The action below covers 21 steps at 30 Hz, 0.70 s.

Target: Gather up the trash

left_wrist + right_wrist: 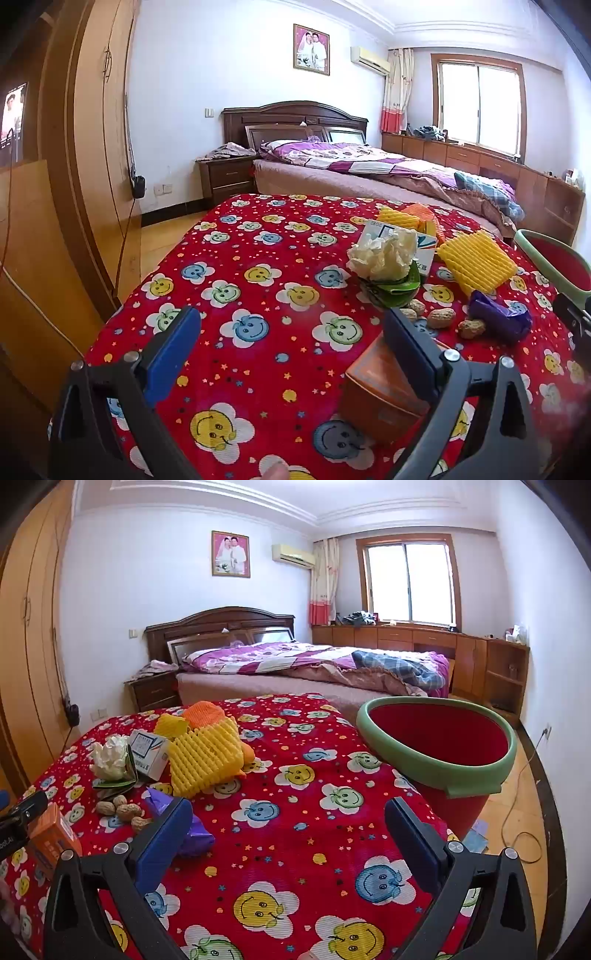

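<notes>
While both grippers, left gripper [291, 339] and right gripper [288, 830], are hovering wide open and empty, peanuts [437, 318] at two o'clock are risking rolling off the tablecloth [258, 258] if nudged.

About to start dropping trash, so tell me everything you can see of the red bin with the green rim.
The red bin is a round, plastic-looking bucket with a thick pale green rim band that has a small notch at its near edge. It stands upright and open-topped beside the right edge of the smiley-print cloth; its base is hidden. What shows of its red inside looks empty. Whether it touches the cloth is unclear. Neither claw is at it.
</notes>
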{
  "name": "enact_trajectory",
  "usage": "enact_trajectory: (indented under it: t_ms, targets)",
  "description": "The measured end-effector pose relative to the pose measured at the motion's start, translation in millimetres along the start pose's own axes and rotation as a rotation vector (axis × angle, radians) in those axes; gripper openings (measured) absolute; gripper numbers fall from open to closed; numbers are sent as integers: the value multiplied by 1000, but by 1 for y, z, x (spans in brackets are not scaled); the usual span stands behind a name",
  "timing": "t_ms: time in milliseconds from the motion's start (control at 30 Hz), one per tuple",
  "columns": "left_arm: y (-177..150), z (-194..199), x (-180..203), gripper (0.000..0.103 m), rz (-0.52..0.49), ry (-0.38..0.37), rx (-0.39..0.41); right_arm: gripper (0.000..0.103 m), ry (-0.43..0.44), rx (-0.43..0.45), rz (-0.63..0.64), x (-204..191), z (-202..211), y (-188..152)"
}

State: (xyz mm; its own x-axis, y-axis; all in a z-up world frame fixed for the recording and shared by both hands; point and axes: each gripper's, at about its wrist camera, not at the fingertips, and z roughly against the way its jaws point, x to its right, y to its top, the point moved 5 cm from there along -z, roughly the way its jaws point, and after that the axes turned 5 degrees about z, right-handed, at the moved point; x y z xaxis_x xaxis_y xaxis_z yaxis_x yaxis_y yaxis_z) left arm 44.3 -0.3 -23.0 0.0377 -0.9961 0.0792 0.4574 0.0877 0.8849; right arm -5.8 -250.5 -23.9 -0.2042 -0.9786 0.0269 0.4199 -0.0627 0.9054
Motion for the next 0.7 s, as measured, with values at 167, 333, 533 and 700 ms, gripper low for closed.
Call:
enact_trajectory:
  t_ms: [167, 333, 533, 700]
  targets:
    - [0, 0, 0, 98, 15, -6, -11, 103, -1, -4, 0, 0, 0, 0]
    - [0, 0, 0, 98, 15, -5, -11, 103, -1, -2, -3, -1, 0, 0]
    - [0, 0, 0, 98, 16, -6, -13, 103, 0, -5, -4, 0, -1, 0]
    - [-1, 0, 0, 98, 16, -7, -13, 103, 0, -6, -5, 0, 0, 0]
